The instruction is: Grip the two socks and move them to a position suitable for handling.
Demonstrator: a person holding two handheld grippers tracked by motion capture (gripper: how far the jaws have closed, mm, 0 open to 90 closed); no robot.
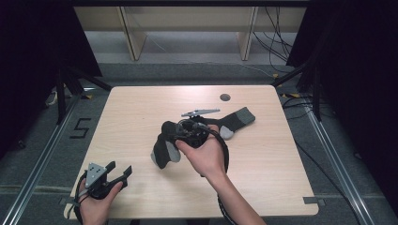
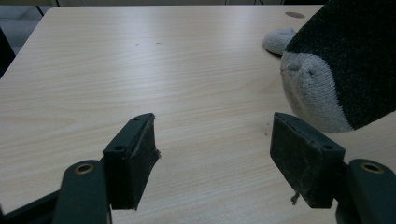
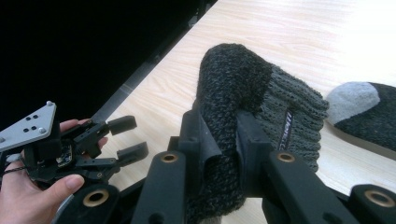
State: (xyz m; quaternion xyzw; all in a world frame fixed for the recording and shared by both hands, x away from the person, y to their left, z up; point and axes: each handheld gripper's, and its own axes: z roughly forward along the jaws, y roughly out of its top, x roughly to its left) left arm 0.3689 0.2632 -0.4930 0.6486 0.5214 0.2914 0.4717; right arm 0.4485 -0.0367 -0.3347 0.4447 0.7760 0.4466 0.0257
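Held sock: a dark grey sock (image 1: pixel 165 145) is lifted a little over the middle of the table (image 1: pixel 136 112). Its pale toe (image 2: pixel 312 93) hangs low, near the wood.

Second sock: another dark sock (image 1: pixel 234 121) with a pale heel is lying flat on the table, just behind the right hand.

Right gripper: the right gripper (image 3: pixel 223 140) is clamped on the ribbed cuff of the held sock. The knit is bunched between the two black jaws, so they cannot come fully together.

Left gripper: the left gripper (image 1: pixel 117 172) is held near the front left corner of the table, well apart from both socks. Its jaws stand apart and nothing is between them. Bare wood is seen between the pads (image 2: pixel 135 158).

Step in hand (a guess): the sock is being carried, maybe to be paired with the flat one.

How it is done well: the grip on the cuff should be kept tight, so the sock is not dropped. The sock should be moved slowly, so it does not swing. The toe should be kept off the wood, so it is not dragged. The hanging toe could be caught by the free gripper, so the sock can be laid out straight.
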